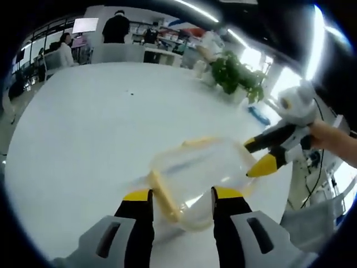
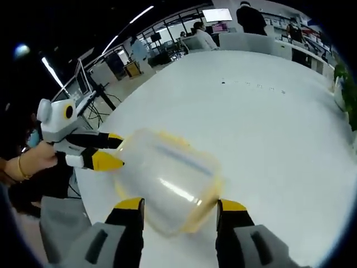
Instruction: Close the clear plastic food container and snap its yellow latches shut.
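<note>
Clear container [image 1: 196,180] (yellow latches) on table

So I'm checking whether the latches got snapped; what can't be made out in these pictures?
- Latch state: in both views the container is motion-blurred; its yellow latches are smears.
- Lid seating: blur and clear plastic hide the seam in both views.
- Contact: whether either hand-held gripper's tips touch the container is unclear.
- Table far end: items there are too small.
</note>
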`<state>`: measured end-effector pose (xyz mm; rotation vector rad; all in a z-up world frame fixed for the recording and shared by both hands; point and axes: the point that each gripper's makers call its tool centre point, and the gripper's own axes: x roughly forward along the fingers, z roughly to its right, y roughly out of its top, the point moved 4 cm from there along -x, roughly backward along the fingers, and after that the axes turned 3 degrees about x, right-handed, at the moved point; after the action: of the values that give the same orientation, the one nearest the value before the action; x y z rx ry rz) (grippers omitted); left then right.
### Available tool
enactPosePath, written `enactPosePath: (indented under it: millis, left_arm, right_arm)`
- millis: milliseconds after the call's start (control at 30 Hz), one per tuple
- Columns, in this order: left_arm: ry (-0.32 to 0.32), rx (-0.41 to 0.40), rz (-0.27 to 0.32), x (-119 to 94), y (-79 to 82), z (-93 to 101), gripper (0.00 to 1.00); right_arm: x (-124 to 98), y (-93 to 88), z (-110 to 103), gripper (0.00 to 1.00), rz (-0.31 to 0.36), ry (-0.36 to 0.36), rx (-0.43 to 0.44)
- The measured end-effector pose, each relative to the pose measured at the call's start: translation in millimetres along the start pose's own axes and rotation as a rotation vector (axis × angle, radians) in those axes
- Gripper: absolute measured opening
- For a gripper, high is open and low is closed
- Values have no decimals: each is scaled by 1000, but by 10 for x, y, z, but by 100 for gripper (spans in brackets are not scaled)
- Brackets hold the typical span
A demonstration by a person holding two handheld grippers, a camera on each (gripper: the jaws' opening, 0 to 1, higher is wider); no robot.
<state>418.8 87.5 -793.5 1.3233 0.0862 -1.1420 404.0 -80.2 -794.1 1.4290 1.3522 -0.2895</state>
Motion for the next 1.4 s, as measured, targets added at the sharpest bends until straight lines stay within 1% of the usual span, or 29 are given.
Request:
enactPosePath:
  millis: [33, 100, 233, 267, 300, 333, 367, 400, 467, 600, 633, 667, 700, 733, 767, 800, 833, 1000, 1133, 1400]
  left_arm:
    - [-1, 21, -6, 4, 22, 2, 38]
    - [3, 20, -17, 7, 24, 10, 38]
    - [4, 34, -18, -1, 15, 17, 37]
    - [3, 34, -19, 1, 16, 15, 37]
    - [1, 34, -23, 3, 18, 14, 36]
    - [9, 45, -33, 7, 11, 7, 36]
    - [4, 38, -32, 20, 14, 18, 36]
    - [5, 39, -32, 18, 15, 21, 36]
    - [8, 36, -31, 14, 5, 20, 36]
    - [11, 3, -7, 12, -9, 20, 35]
    - [16, 8, -2, 8, -13, 33, 35]
    - [18, -4, 18, 17, -17, 19, 33]
    - [-58, -193, 13, 33, -48, 135, 33]
    - [-20, -148, 44, 7, -14, 21, 33]
    - [-9, -75, 48, 3, 12, 15, 33]
    - [1, -92, 31, 1, 20, 47, 33]
    - [3, -97, 27, 19, 17, 53, 33]
    - [12, -61, 5, 29, -2, 29, 33]
    - [21, -57, 29, 23, -21, 40, 34]
    - [39, -64, 43, 0, -12, -32, 34]
  right_arm:
    - [0, 3, -3, 50, -8, -1, -7]
    - [2, 4, 4, 49, -17, 2, -3]
    - [11, 6, 5, 49, -37, 7, -4]
    - [24, 15, 6, 48, -37, 6, 15]
    - [28, 16, 5, 47, -40, 12, 10]
    - [103, -24, -30, 47, -40, 38, 79]
    - [101, -17, -13, 46, -46, 42, 34]
    - [83, 20, -13, 46, -53, 39, 34]
    - [58, 37, -19, 46, -63, 36, 32]
    - [39, 22, -12, 46, -66, 33, 31]
    - [38, 19, -12, 46, -71, 32, 35]
    - [40, 22, -9, 46, -72, 29, 38]
    - [43, 13, -3, 46, -87, 20, 38]
    - [57, 22, -10, 46, -84, 25, 45]
    - [66, 28, -12, 46, -85, 23, 39]
    - [53, 25, -16, 46, -86, 20, 38]
    - [53, 23, -15, 46, -85, 19, 41]
    - [46, 12, -21, 47, -58, 17, 42]
    - [68, 34, -31, 48, -63, -3, 51]
    - [110, 77, -50, 49, -22, -12, 55]
